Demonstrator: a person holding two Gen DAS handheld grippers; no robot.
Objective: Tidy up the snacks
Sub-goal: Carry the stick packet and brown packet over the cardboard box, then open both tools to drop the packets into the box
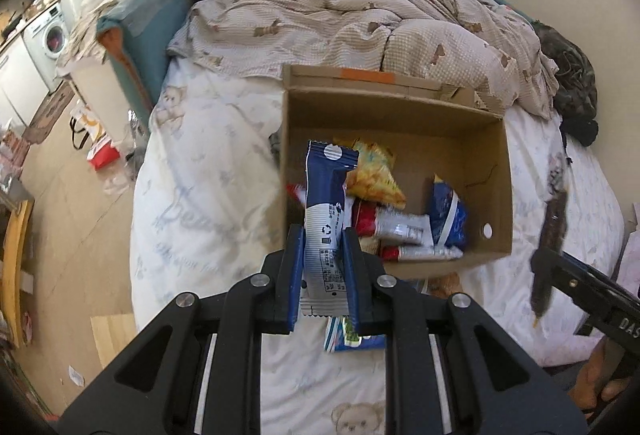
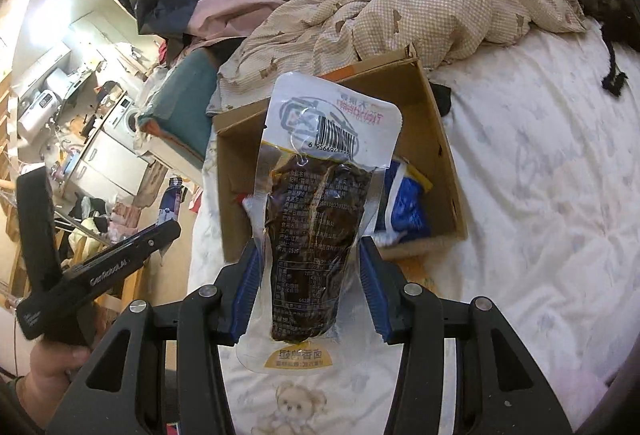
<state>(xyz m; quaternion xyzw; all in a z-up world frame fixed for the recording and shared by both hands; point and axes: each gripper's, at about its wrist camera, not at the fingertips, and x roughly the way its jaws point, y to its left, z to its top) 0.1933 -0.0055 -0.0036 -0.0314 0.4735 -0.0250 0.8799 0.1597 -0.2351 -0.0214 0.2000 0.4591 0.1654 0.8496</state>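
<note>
Bedroom, white bear-print sheet (image 1: 208, 195) under everything. Cardboard box (image 1: 492, 171), part-filled w/ snacks, sits ahead of both grippers' fingertips. Left gripper (image 1: 322, 247) nearly shut, pinching blue-white wrapper (image 1: 326, 203) upright btwn pads. Right gripper (image 2: 308, 263) part-open, clamped on clear pouch of dark food (image 2: 316, 219). Risk: pouch slick, held by edges only, could slip & drop short of the box.

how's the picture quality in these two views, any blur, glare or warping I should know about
Left wrist view: strong fisheye bending with dark corners; the blue and white snack packet in the left gripper is sharp, while the snacks in the cardboard box are slightly smeared. Right wrist view: same warping; the clear pouch of dark food in the right gripper shows light sheen, its print still readable.
</note>
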